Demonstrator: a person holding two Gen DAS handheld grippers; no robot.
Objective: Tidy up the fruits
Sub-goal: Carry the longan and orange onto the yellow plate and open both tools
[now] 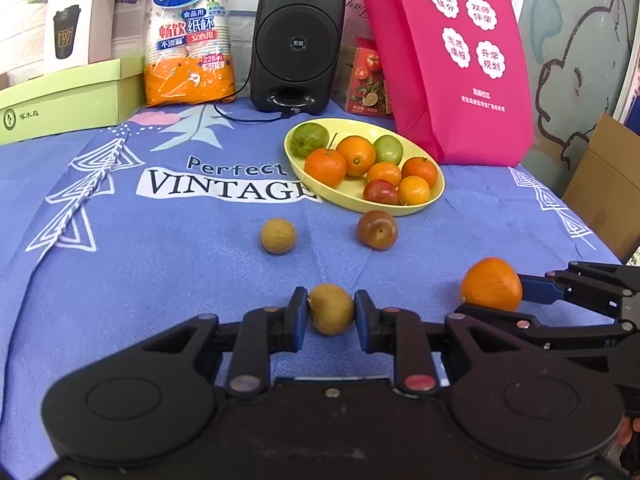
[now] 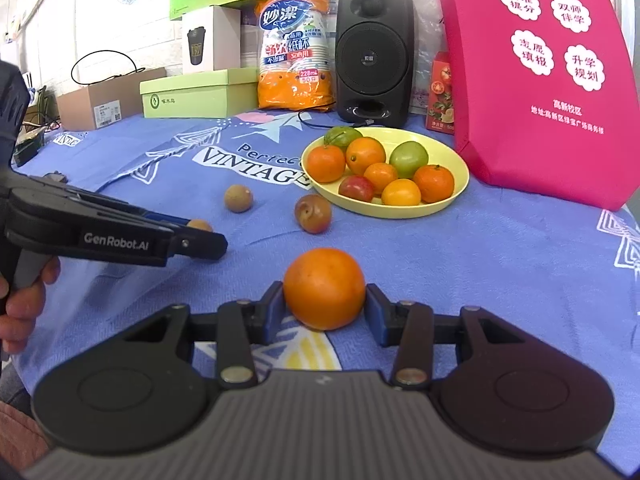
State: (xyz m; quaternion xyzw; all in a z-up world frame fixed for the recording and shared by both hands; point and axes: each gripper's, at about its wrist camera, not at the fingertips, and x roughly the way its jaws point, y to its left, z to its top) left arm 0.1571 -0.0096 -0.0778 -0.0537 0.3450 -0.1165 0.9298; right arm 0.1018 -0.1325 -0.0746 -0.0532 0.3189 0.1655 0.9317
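Observation:
A yellow plate [image 1: 428, 204] [image 2: 460, 160] holds several oranges, green fruits and a red plum. My left gripper [image 1: 331, 312] is shut on a small brown longan [image 1: 331, 309], low over the blue cloth; it shows from the side in the right wrist view [image 2: 200, 236]. My right gripper [image 2: 325, 300] is shut on a large orange [image 2: 325, 288], also seen at the right of the left wrist view [image 1: 491, 284]. A second longan [image 1: 278, 235] [image 2: 238, 198] and a reddish-brown plum [image 1: 377, 229] [image 2: 313, 213] lie loose on the cloth in front of the plate.
Behind the plate stand a black speaker [image 1: 298, 40], an orange pack of paper cups [image 1: 188, 36], a pink bag [image 1: 452, 60] and a red carton [image 1: 364, 80]. Green boxes [image 1: 60, 100] line the back left. The table edge runs along the right.

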